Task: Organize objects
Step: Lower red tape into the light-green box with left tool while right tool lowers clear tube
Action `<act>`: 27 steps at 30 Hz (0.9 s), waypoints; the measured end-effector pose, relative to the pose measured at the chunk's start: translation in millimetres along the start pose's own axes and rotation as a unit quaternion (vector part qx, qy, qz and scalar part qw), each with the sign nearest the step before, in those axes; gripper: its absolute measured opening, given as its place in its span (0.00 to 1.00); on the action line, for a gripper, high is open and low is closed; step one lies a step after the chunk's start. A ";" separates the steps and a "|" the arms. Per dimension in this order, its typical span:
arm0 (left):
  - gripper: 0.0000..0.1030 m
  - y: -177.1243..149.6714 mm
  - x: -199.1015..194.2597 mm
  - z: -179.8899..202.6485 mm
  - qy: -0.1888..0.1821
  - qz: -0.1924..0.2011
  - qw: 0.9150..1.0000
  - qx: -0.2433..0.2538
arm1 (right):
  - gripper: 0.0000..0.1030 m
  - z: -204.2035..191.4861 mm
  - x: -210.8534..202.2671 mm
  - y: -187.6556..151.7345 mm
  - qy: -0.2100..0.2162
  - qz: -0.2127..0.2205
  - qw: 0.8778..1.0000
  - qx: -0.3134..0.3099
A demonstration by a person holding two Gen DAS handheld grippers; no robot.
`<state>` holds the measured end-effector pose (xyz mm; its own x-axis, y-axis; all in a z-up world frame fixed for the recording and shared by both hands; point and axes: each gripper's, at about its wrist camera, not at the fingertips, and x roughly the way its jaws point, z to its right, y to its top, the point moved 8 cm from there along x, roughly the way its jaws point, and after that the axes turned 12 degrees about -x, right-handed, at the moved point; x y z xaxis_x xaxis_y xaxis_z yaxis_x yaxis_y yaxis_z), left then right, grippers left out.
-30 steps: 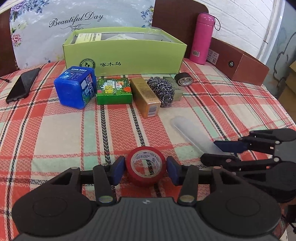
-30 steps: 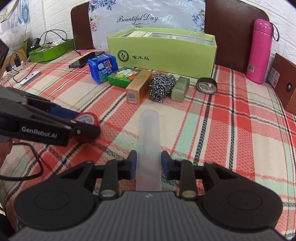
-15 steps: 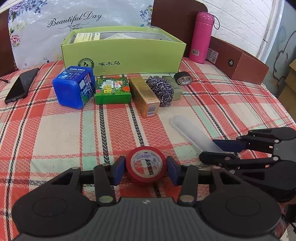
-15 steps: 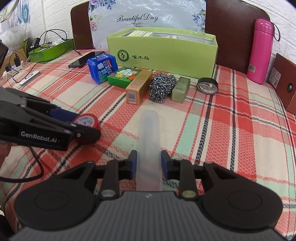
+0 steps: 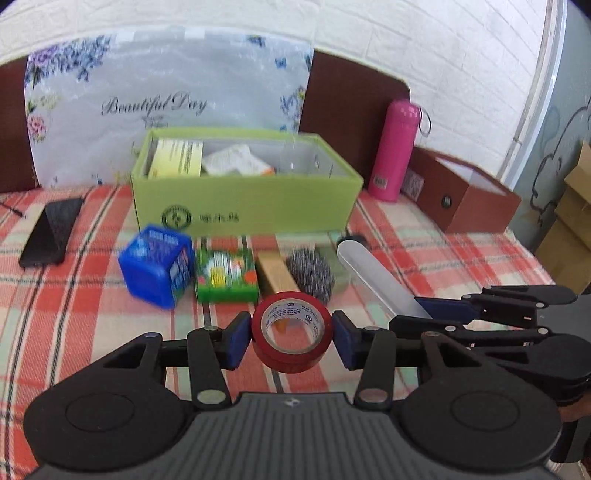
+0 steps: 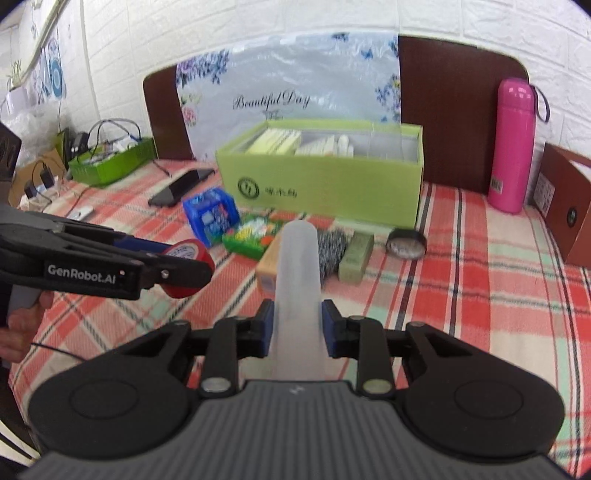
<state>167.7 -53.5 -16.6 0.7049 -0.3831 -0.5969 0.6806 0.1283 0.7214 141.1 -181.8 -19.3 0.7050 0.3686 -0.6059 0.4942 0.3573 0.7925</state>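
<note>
Above the checked tabletop [image 5: 461, 254], left tongs [image 5: 291, 334] pinch the red tape [image 5: 291, 332] and right tongs [image 6: 297, 328] pinch the clear case [image 6: 297, 280], both raised, likely bound for the green box [image 5: 243, 206].

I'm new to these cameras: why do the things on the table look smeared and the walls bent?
Left wrist view: the blue box and green packet are smeared, while the tool and its red tape stay crisp. Right wrist view: the green box is soft, and the brick wall bows, as fisheye lenses do.
</note>
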 end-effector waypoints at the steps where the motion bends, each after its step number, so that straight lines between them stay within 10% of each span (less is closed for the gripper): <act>1: 0.48 8.0 -0.2 0.8 0.000 0.007 1.000 0.001 | 0.26 3.0 0.1 7.9 -0.002 0.007 1.000 -0.002; 14: 0.48 126.6 28.8 -12.0 0.014 0.077 0.996 -0.041 | 0.26 54.1 44.3 110.6 -0.044 0.073 0.996 -0.029; 27: 0.48 171.8 115.7 -44.9 0.049 0.053 0.995 -0.070 | 0.26 88.1 147.1 141.6 -0.065 0.063 0.995 -0.035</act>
<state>375.2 -34.8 22.4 0.7854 -0.2702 -0.5569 0.6180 0.2912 0.7302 359.6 -152.6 10.0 0.8213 0.3018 -0.4842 0.3638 0.3767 0.8519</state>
